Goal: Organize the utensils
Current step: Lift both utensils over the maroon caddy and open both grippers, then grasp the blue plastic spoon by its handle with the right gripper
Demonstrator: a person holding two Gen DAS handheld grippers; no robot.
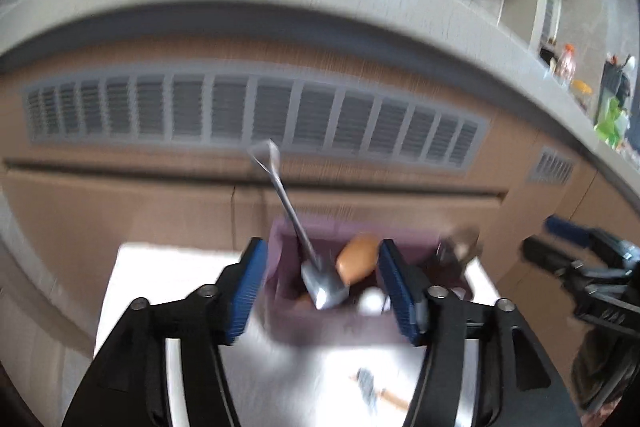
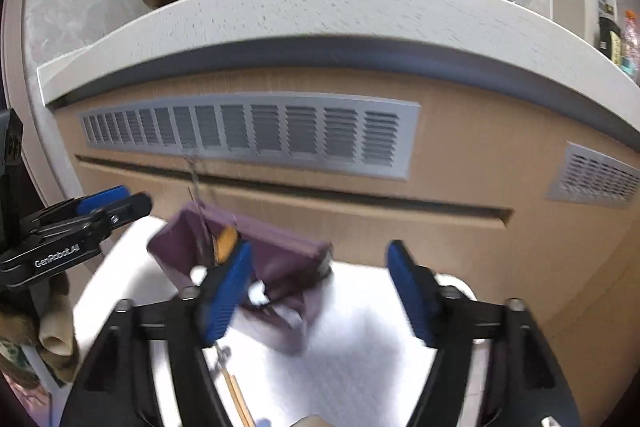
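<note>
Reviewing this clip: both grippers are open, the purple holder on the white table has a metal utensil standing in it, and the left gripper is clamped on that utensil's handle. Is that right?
Not quite. The left gripper is open and grips nothing; the left wrist view shows the metal utensil standing free in the purple holder, between the spread blue fingers. The rest holds: the right gripper is open too, over the white table.

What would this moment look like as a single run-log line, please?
left tongs: open, empty | right tongs: open, empty | purple holder: on white table, metal utensil standing inside | utensil left on table
</note>
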